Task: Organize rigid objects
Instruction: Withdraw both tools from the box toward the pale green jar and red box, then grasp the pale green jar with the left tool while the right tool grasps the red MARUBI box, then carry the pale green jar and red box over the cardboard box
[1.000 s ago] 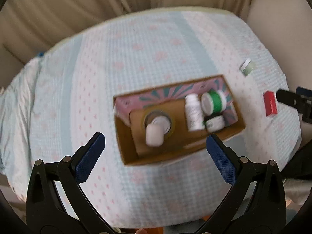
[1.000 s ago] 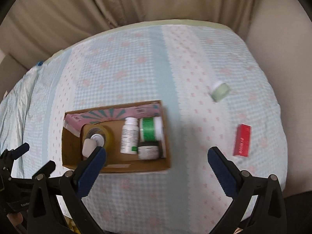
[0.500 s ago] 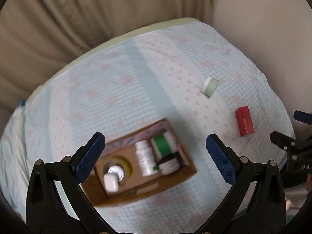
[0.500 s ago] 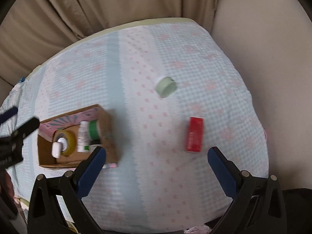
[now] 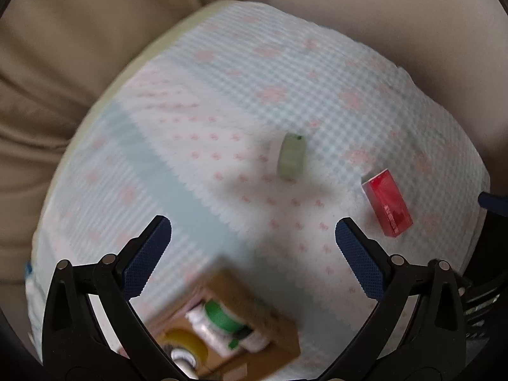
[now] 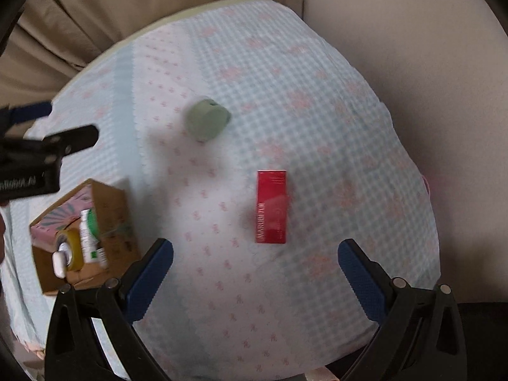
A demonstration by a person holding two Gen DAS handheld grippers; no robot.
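A red box (image 6: 271,207) lies on the checked tablecloth, just ahead of my open, empty right gripper (image 6: 255,254); it also shows at the right in the left wrist view (image 5: 388,203). A pale green round jar (image 6: 207,123) lies on its side farther back, and shows ahead of my open, empty left gripper (image 5: 253,235) as well (image 5: 291,156). A cardboard box (image 6: 109,219) holding a white bottle, a green-lidded jar, a tape roll and a white cap stands at the left; in the left wrist view it (image 5: 263,317) is below the gripper.
The table (image 6: 317,101) is round, with its cloth hanging over the right edge. Beige curtains (image 6: 95,9) hang behind and a beige wall (image 6: 412,47) stands close on the right. The left gripper's body (image 6: 38,158) shows at the left edge of the right wrist view.
Both grippers have swung right, away from the cardboard box. The red box now sits centred ahead of the right gripper, and the green jar ahead of the left. Both stay open.
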